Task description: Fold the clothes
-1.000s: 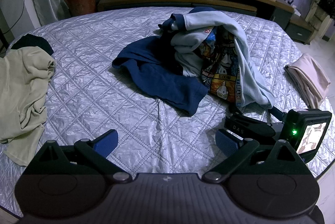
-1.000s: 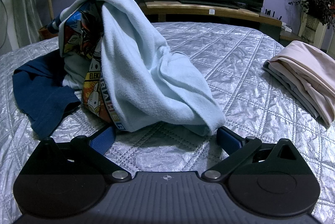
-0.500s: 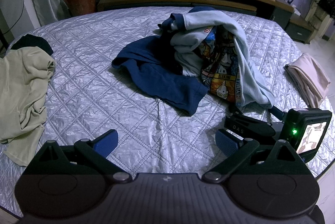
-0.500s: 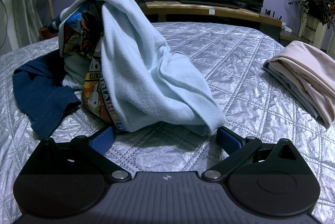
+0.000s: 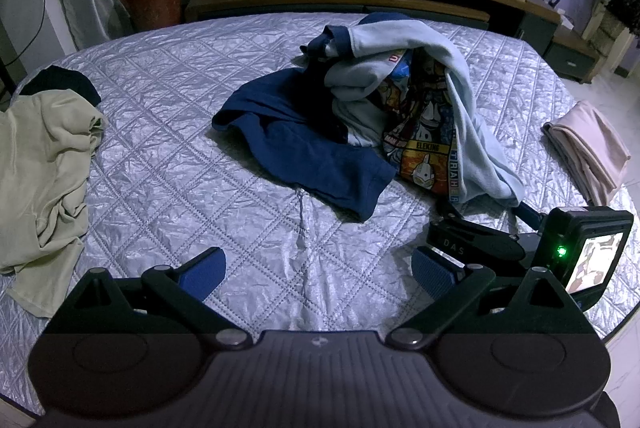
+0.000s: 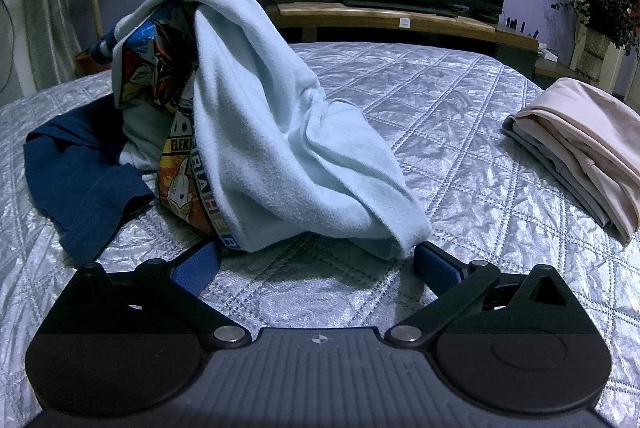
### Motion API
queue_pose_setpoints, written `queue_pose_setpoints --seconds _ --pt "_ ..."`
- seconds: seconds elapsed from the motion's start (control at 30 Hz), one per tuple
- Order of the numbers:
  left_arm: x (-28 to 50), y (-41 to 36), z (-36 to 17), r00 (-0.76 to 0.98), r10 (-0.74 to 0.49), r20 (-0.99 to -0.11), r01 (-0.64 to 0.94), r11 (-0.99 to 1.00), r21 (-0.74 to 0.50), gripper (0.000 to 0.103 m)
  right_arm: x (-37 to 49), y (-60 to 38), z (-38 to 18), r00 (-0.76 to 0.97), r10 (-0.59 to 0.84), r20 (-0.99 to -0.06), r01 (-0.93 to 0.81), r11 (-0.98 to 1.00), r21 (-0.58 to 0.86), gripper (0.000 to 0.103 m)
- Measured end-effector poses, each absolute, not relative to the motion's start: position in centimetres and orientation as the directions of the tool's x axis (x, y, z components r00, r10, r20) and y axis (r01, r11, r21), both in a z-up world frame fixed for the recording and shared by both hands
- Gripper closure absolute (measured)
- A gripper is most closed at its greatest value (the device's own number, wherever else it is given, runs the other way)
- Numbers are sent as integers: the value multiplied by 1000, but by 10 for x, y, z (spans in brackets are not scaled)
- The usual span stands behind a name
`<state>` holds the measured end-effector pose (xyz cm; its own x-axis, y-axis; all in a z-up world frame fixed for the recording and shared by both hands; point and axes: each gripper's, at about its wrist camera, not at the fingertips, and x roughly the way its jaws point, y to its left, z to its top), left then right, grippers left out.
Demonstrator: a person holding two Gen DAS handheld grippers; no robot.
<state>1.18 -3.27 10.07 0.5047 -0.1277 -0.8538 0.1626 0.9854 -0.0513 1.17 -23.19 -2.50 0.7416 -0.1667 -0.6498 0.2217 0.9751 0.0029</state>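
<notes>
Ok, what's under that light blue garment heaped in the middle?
Under the light blue garment a cartoon-print fabric shows, and beside it a navy garment spreads over the quilt. What lies deeper in the heap is covered.

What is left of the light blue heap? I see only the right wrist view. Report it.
Observer: A crumpled beige garment lies at the bed's left edge, apart from the heap.
Operator: Tell me where the left gripper is.
Observer: The left gripper is open over bare quilt, short of the navy garment, holding nothing.
Operator: Check behind the beige one.
Observer: A small dark cloth lies just behind it, partly hidden by it.
</notes>
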Motion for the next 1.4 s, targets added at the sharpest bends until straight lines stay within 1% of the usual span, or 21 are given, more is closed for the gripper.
queue_pose_setpoints --seconds 1.4 --pt "11 -36 102 501 -135 -855 178 983 -51 4 11 -232 -24 742 -167 -650 222 975 3 0"
